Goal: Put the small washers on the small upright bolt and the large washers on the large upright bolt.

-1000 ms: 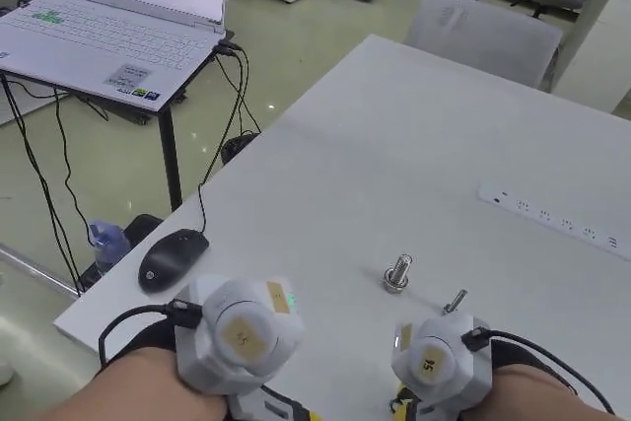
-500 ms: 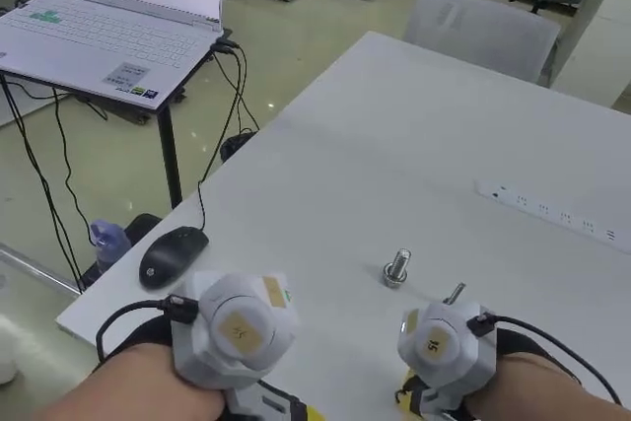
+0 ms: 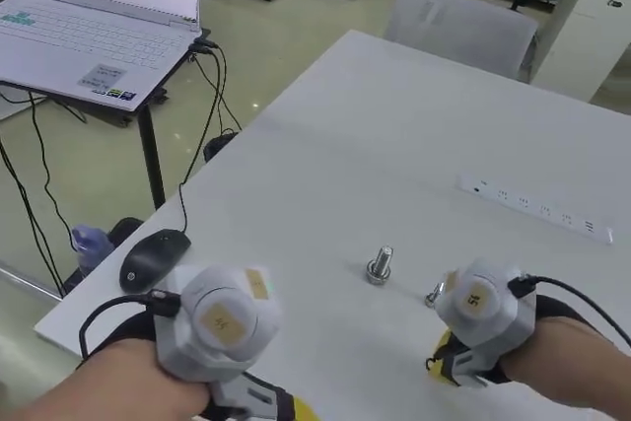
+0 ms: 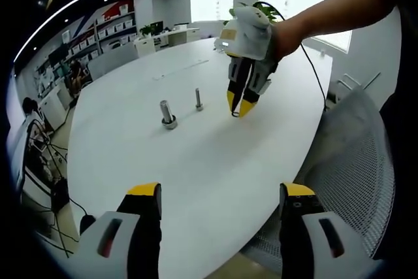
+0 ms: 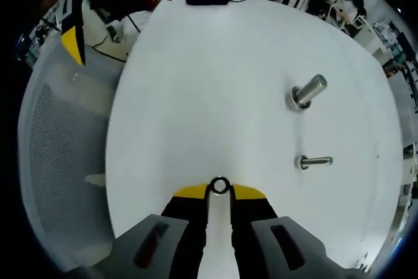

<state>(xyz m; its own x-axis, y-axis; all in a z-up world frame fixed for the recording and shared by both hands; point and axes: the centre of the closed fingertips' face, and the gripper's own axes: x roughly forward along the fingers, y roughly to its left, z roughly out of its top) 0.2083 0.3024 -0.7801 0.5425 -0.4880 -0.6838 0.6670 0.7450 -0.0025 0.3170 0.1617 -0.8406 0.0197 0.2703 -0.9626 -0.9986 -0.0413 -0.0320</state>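
On the table (image 3: 394, 125) the large bolt (image 3: 380, 265) stands left of the small bolt (image 3: 433, 294), power strip (image 3: 532, 209) behind.

Yellow-tipped, grey, black-cabled left claw (image 4: 221, 191) and right claw (image 5: 220, 189).

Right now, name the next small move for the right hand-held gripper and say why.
Probably lift the right hand-held gripper slightly and carry it toward the small upright bolt. Its jaws are shut on a washer that looks small, held low over the table. That bolt stands nearby, apart from the tips.
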